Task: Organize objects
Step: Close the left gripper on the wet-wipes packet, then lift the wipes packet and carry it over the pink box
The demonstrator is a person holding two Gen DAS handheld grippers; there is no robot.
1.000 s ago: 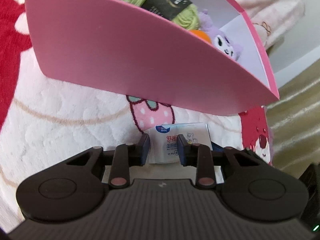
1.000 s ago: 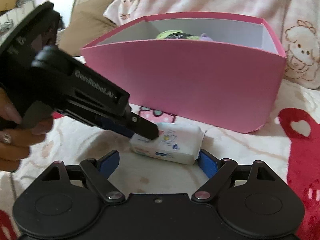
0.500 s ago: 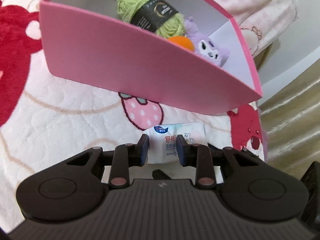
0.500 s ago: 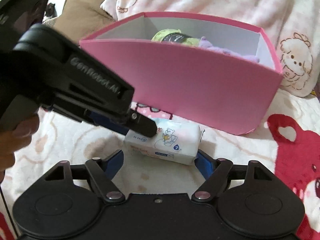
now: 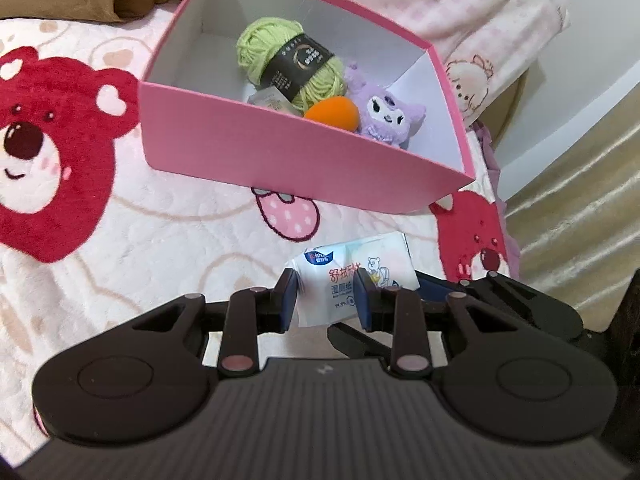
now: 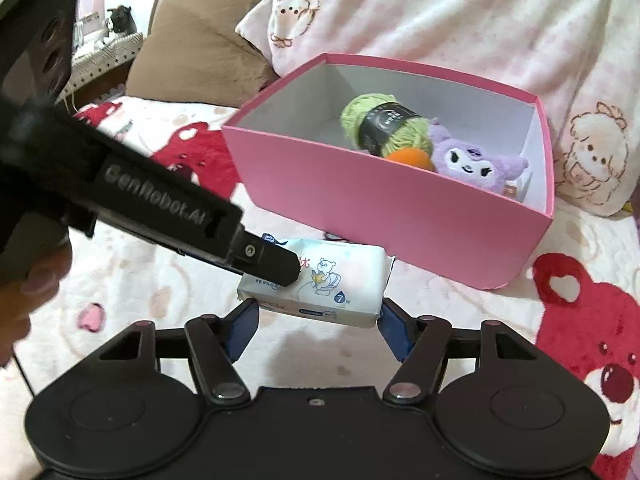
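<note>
while left gripper [image 5: 326, 300] clamps wipes pack [image 6: 320, 280] marked "7", right gripper [image 6: 316, 330] closing round it, "genrobot.ai" legible.

Even, soft indoor light, both views bright, no hard glare. Faint shadow under the wipes pack [image 6: 316, 280] on the blanket [image 5: 168, 240]. Fisheye bends edges strongly; corners go dark. Left gripper [image 6: 280, 266] body close to right cam, blurred w/ smeared lettering. Box [image 5: 280, 152] interior evenly lit, sharp.
</note>
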